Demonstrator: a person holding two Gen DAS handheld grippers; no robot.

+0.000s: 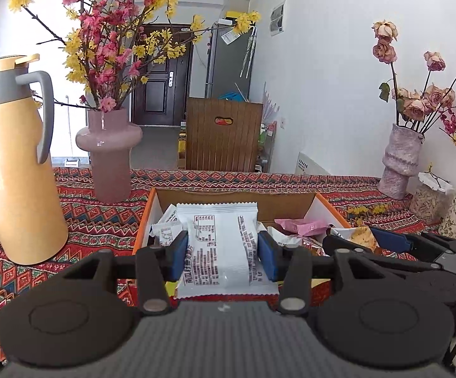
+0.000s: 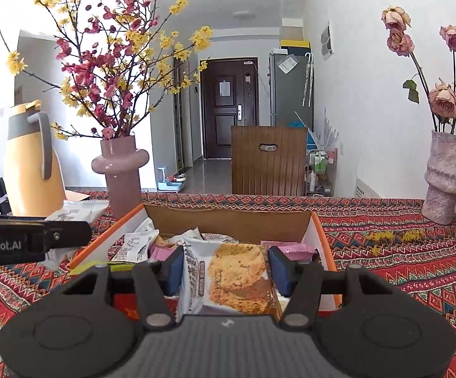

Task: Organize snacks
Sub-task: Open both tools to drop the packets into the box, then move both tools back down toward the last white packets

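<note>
Over the orange box (image 1: 143,220), we hold two snack packets.
Left gripper (image 1: 222,245) jaws clamped on white packet (image 1: 218,242); right gripper (image 2: 226,269) jaws clamped on cookie packet (image 2: 228,278).

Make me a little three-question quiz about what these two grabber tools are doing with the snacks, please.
1. True or false: the left gripper is empty.
2. What picture is printed on the cookie packet that the right gripper holds?
A. cookies
B. noodles
C. fruit
3. Fill in: the snacks are collected in a cardboard box with an ____ rim, standing on the patterned tablecloth.

Key
1. False: it is shut on a white snack packet, printed side facing the camera.
2. A.
3. Orange. The box already contains several white and pink packets, and both grippers hold theirs at its near side.
</note>
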